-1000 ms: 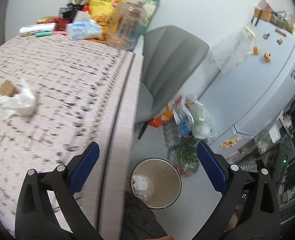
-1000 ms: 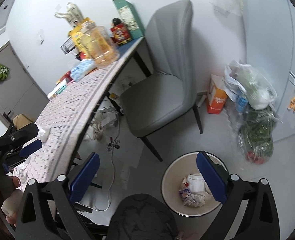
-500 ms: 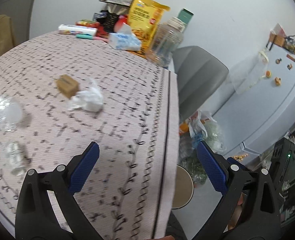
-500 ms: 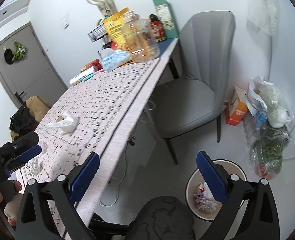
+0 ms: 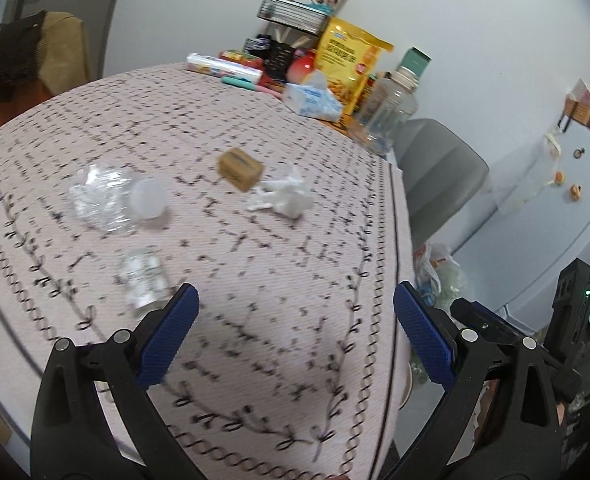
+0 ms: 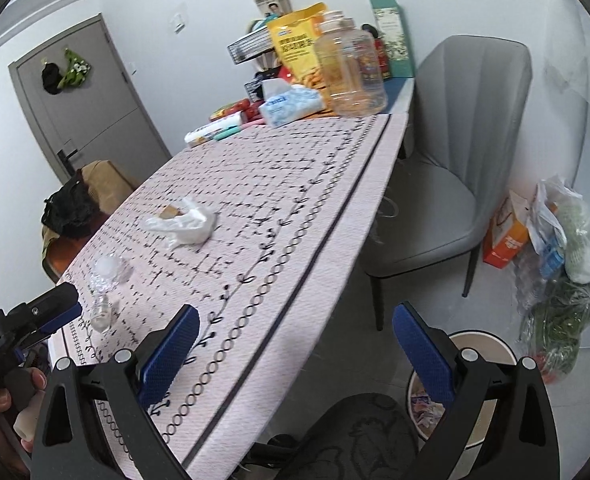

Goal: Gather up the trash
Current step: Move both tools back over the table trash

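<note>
Holding both my left tongs (image 5: 295, 328) and right tongs (image 6: 293, 344) spread, empty | surface (image 5: 279, 344) trash: one crumpled tissue (image 5: 289, 196) touching one small cardboard box (image 5: 240, 169), two clear plastic pieces (image 5: 107, 196) (image 5: 143, 276) nearer | obstructions: grey chair (image 6: 459, 184) beside surface edge | bin (image 6: 491, 416) on floor, contains paper scraps.

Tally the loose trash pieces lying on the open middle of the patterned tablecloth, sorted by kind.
Crumpled clear plastic pieces: 2, a large crushed clear plastic bottle with white cap and a small clear plastic piece
Small brown cardboard box: 1
Crumpled white tissue: 1
Total: 4
</note>
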Available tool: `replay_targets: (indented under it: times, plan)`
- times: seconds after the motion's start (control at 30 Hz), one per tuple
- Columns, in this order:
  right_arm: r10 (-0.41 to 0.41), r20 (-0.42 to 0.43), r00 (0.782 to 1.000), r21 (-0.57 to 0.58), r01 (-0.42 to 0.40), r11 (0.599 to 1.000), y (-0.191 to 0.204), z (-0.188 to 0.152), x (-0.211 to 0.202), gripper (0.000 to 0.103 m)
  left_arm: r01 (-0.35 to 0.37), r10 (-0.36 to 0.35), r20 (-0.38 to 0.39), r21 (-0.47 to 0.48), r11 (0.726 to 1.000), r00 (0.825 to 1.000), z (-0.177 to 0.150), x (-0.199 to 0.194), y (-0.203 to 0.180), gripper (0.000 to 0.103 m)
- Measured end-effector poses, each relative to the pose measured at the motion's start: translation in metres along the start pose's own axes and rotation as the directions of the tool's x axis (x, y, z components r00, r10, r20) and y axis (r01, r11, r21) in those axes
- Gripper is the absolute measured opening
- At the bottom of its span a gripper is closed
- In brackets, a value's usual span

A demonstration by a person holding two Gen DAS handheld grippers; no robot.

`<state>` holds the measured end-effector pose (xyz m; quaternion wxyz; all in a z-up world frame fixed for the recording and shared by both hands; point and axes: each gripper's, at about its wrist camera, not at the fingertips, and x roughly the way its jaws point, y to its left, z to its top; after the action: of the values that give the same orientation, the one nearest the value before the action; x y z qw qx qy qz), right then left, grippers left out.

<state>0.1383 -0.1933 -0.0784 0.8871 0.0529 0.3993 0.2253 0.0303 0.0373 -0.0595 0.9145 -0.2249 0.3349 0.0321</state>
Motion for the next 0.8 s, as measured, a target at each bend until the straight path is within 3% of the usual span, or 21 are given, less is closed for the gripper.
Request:
replay_targets:
  times: [0.43, 0.8]
  plan:
    - [0.031, -0.02, 0.999, -0.036, -0.032, 0.999, 0.022, -0.005, 0.011, 0.095, -0.079, 0.078, -0.013, -0.092, 0.993, 0.997, -0.02, -0.017, 0.06, 0.097]
    - [0.045, -0.041, 0.998, -0.031, -0.046, 0.998, 0.02, -0.013, 0.018, 0.095, -0.129, 0.128, -0.018, -0.145, 0.981, 0.992, -0.013, 0.001, 0.083, 0.096]
